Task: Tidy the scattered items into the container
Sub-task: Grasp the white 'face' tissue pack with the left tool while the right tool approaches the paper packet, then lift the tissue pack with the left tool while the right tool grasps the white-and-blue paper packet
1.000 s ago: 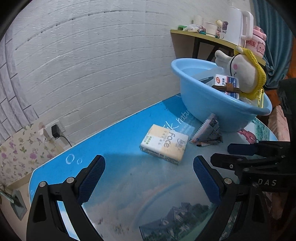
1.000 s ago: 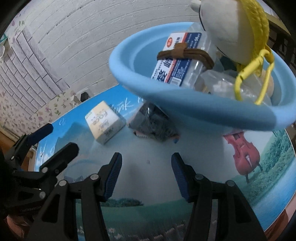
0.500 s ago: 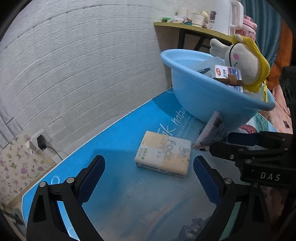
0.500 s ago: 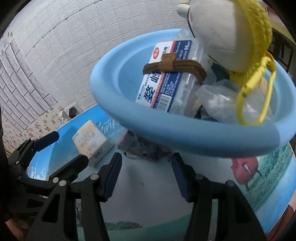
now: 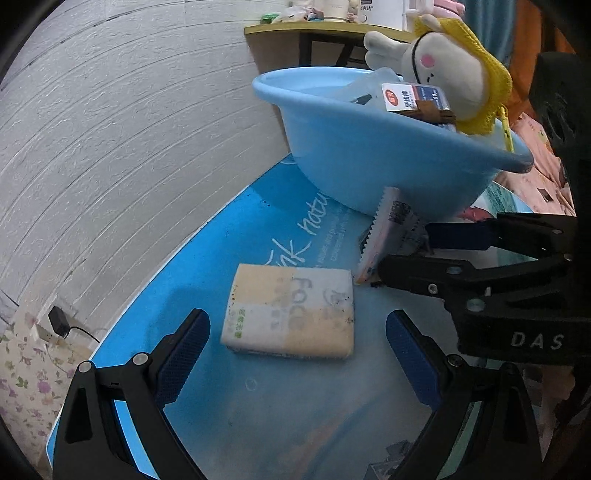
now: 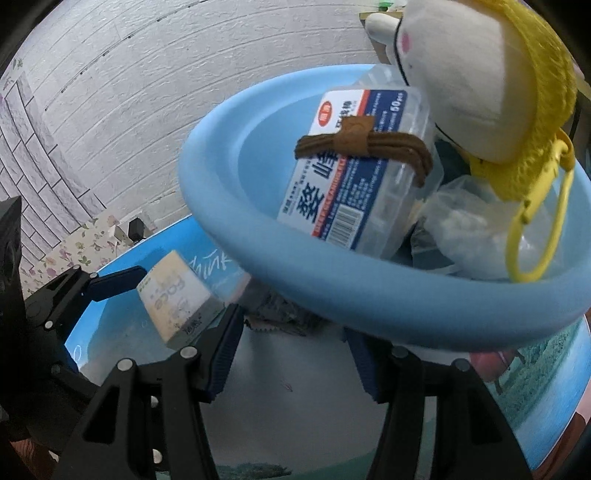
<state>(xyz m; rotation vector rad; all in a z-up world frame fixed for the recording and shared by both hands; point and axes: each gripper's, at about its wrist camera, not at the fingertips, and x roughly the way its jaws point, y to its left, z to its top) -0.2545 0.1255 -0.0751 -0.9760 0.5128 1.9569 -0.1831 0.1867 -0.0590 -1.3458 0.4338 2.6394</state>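
Observation:
A cream tissue pack (image 5: 291, 314) lies flat on the blue printed table (image 5: 207, 258). My left gripper (image 5: 295, 356) is open wide, its blue pads on either side of the pack's near end without touching it. A foil packet (image 5: 391, 229) with a serrated edge leans against the blue basin (image 5: 369, 158). My right gripper (image 6: 293, 347) is open, its tips just short of the packet (image 6: 280, 314), which is half hidden under the basin rim (image 6: 258, 258). In the basin lie a plush toy (image 6: 480, 74), a labelled clear box (image 6: 354, 184) with a brown band (image 6: 362, 144), and a plastic bag (image 6: 472, 221).
A white brick-pattern wall (image 5: 110, 129) runs along the table's far edge, with a plug (image 5: 59, 321) low down. A wooden shelf (image 5: 332, 31) with cups stands behind the basin. In the right wrist view, one finger (image 6: 114, 284) of my left gripper shows beside the tissue pack (image 6: 177, 299).
My left gripper has rolled and come down towards the tissue pack, which now lies between its fingers. The right gripper has edged closer to the basin and the packet under it.

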